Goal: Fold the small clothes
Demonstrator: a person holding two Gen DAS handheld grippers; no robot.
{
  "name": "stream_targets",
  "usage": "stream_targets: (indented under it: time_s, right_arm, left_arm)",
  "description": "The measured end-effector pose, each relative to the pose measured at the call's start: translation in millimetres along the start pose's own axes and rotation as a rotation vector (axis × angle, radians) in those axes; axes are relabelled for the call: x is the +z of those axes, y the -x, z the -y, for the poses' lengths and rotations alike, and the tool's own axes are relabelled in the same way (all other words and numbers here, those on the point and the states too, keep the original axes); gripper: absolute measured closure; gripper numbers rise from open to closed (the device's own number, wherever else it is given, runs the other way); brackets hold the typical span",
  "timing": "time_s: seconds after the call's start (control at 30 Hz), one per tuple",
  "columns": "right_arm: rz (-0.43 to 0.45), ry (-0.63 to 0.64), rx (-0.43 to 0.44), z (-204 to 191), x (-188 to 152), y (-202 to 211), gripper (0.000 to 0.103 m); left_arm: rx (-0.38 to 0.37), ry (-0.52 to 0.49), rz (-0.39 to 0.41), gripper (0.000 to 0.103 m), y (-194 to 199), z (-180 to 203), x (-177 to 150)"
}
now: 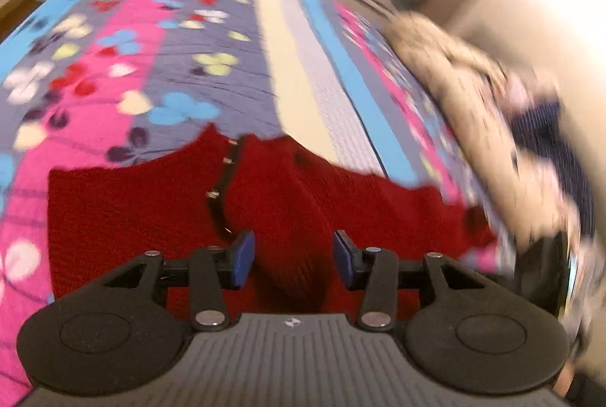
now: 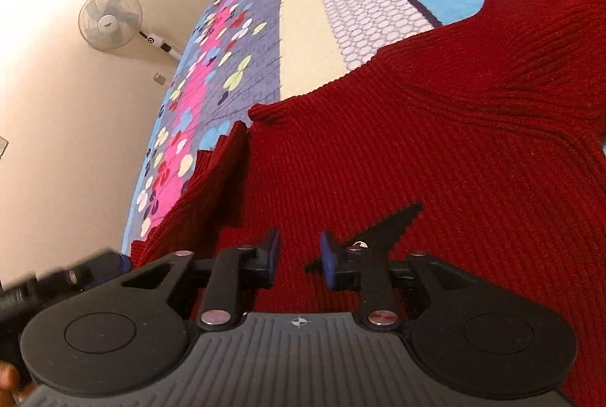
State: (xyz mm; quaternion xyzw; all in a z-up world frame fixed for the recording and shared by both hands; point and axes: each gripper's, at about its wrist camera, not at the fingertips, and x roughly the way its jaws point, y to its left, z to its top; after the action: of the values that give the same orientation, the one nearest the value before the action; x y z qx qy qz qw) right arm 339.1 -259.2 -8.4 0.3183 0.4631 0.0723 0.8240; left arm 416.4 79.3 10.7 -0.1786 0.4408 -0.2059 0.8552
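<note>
Where both tongs [image 1: 293,261] [image 2: 299,261] gape, red sweater [image 2: 435,142].

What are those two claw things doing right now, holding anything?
Left gripper: open, fingers apart over the red sweater, holding nothing.
Right gripper: open, fingers apart over the same sweater, holding nothing.

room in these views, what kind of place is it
Most likely a bedroom: a red sweater lies on a bed under a floral bedspread, a standing fan is by the wall, and more clothes are piled at the bed's edge.
</note>
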Motion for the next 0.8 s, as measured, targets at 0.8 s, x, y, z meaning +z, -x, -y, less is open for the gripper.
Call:
stream_targets:
  time_s: [0.8]
  right_arm:
    - [0.046, -0.257, 0.052, 38.3, 17.0, 3.6, 0.062]
  left_arm:
    - [0.084, -0.037, 0.024, 0.045, -36.2, 20.6, 2.8]
